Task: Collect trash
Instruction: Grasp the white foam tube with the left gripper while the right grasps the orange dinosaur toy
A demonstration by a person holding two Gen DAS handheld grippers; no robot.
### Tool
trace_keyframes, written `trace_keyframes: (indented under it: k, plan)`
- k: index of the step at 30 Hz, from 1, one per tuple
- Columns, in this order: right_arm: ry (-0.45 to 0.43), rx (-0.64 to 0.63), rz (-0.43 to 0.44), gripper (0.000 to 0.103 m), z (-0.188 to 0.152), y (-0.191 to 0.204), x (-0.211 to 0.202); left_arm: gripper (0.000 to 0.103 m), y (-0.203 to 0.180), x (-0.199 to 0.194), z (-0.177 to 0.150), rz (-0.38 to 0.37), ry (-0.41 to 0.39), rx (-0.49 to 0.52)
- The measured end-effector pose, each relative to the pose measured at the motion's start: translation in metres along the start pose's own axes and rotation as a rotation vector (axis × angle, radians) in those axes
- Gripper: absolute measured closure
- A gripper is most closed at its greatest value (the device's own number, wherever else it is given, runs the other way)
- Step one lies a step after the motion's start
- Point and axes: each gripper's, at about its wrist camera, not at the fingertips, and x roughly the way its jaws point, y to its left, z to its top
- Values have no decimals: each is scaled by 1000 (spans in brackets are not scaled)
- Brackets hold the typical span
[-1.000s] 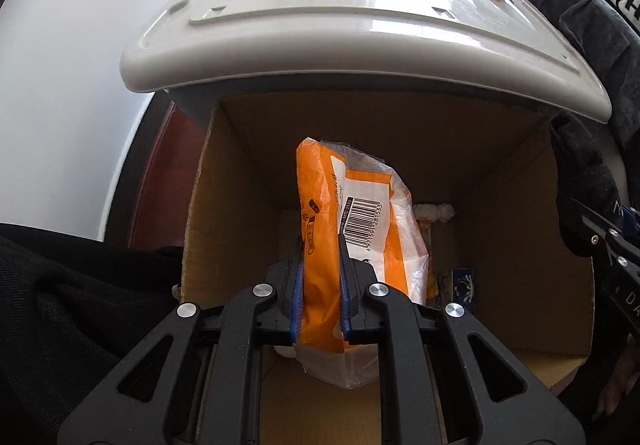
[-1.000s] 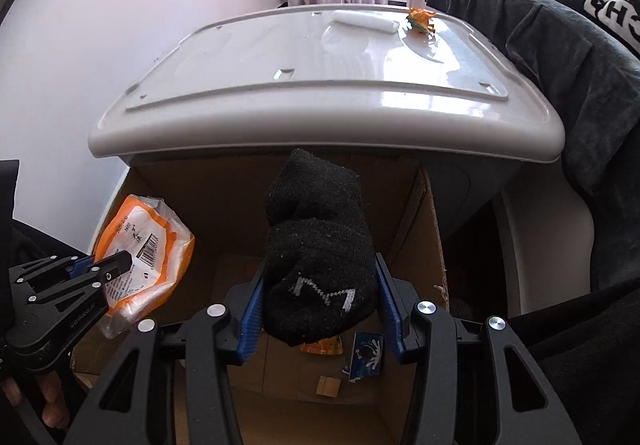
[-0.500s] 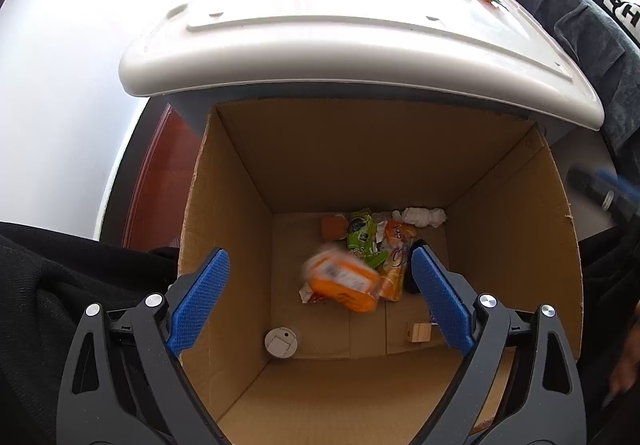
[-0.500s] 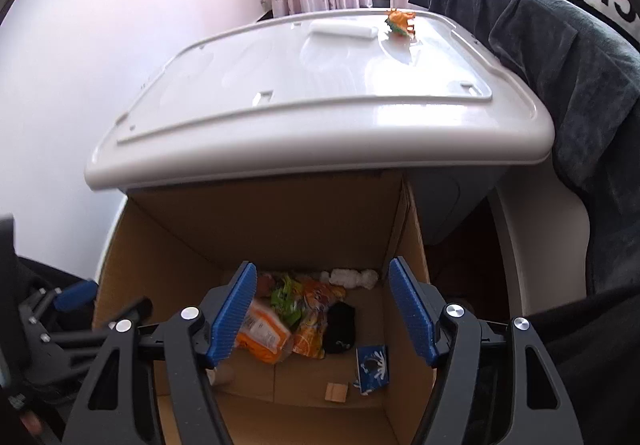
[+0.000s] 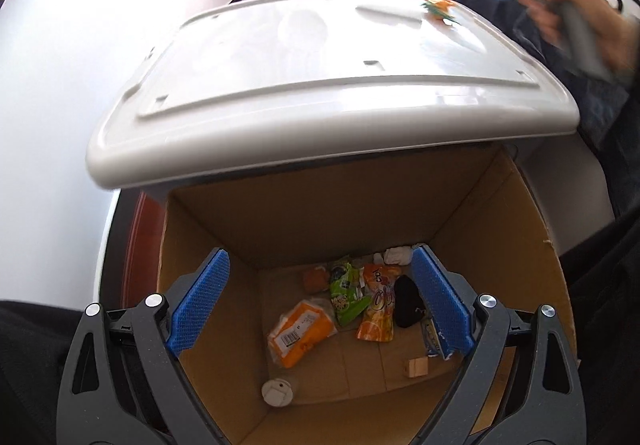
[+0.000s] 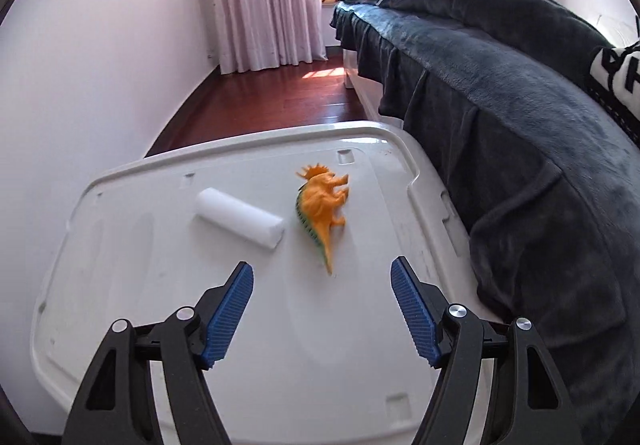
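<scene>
Right gripper [image 6: 322, 309] angled downward over the white lid [image 6: 120, 285], jaws just opening (nothing between them); orange toy dinosaur [image 6: 322, 205] lies just ahead.

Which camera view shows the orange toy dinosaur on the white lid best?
The right wrist view. There the orange toy dinosaur lies near the middle of the picture on the white lid, its frill, legs and tail visible, beside a white foam roll. In the left wrist view it is only a small orange patch at the lid's far corner.
</scene>
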Motion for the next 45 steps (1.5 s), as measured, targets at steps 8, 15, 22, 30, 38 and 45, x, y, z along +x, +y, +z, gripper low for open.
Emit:
trace_keyframes:
  k: [8,15,22,30,38,45]
  plan:
    - [95,41,-31,33,39,5,104,13,-3,-2,12,8,-75,27]
    - [41,-100,-139,55,24,25,109,13,0,-2,21,-14,-60,8]
    - [43,-19,-35,55,12,-6,66,13,4,-18,82,-3,-117,3]
    - [-86,82,71,55,-17,-52,-78,13,-29,48,239,-99,-46,-150]
    - [-62,178,122,55,-74,-82,-100,13,-71,144,335,-26,50,-462]
    - [-107,185,152,55,-65,-81,-111,13,-88,211,349,99,150,-600]
